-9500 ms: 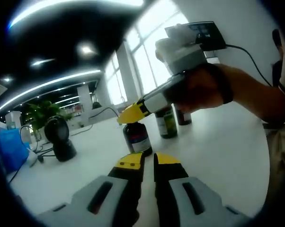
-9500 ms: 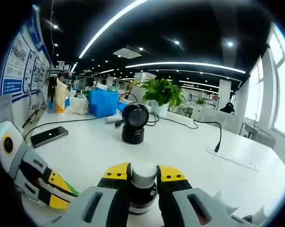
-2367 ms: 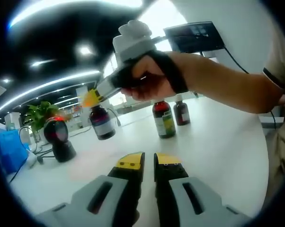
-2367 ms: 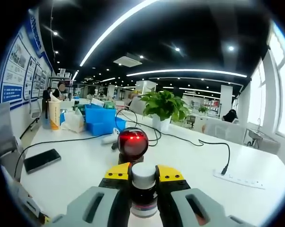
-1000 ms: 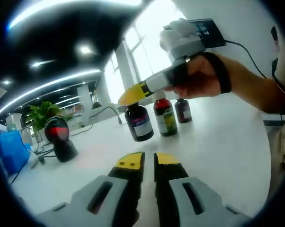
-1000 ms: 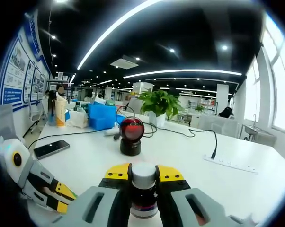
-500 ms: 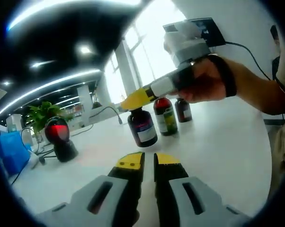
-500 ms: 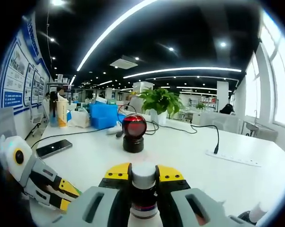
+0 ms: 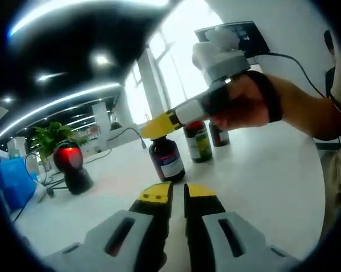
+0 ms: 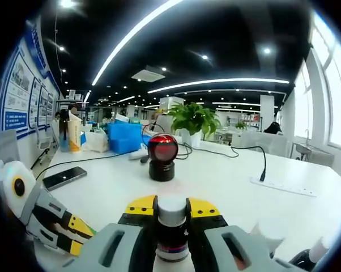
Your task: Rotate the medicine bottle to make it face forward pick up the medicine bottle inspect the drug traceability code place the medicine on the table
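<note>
Left gripper view, from left to right. A blue bin (image 9: 12,175) and a plant (image 9: 50,136) are seen at the far left, followed by a scanner (image 9: 70,164) with a red glowing face, standing on the white table (image 9: 261,170). At bottom centre the left gripper (image 9: 178,192) is shown with its yellow-tipped jaws pressed together and nothing between them. Beyond it, the bottle (image 9: 166,160) is pinched at the cap by the right gripper (image 9: 159,126); its base lies at or just above the table, and contact cannot be told. Two more bottles (image 9: 200,140) stand just behind. The hand (image 9: 244,102) holding the right gripper enters from the right.

Right gripper view, from left to right. The left gripper (image 10: 74,235) enters at lower left. A phone (image 10: 63,177) lies on the table (image 10: 227,181), with a paper cup (image 10: 74,135) and the blue bin (image 10: 124,139) behind. The scanner (image 10: 162,156) and plant (image 10: 194,120) are seen at centre. The right gripper (image 10: 171,209) is closed on the bottle's white cap (image 10: 171,208). A power strip (image 10: 281,186) lies at right.
</note>
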